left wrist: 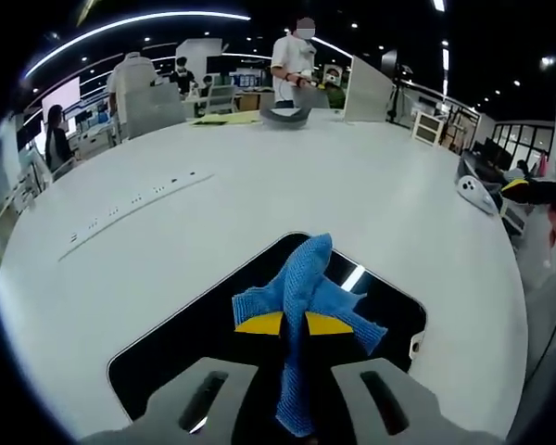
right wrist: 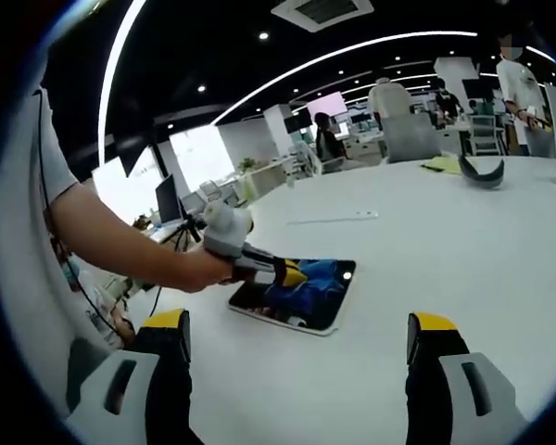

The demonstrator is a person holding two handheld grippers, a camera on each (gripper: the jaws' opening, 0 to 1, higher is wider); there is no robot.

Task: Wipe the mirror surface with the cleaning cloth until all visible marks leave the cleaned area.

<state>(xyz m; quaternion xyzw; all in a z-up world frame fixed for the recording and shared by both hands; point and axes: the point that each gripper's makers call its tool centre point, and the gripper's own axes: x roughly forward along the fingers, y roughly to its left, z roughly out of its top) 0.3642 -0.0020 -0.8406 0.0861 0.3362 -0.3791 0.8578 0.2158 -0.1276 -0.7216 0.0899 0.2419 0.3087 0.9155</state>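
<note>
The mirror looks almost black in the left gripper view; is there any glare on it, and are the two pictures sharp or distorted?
Left gripper view: the mirror reflects the dark ceiling, with one bright streak of a ceiling light beside the cloth; the table is evenly lit and its edge bends from the fisheye. Right gripper view: the mirror is small and slightly soft; the ceiling light strips curve strongly.
</note>
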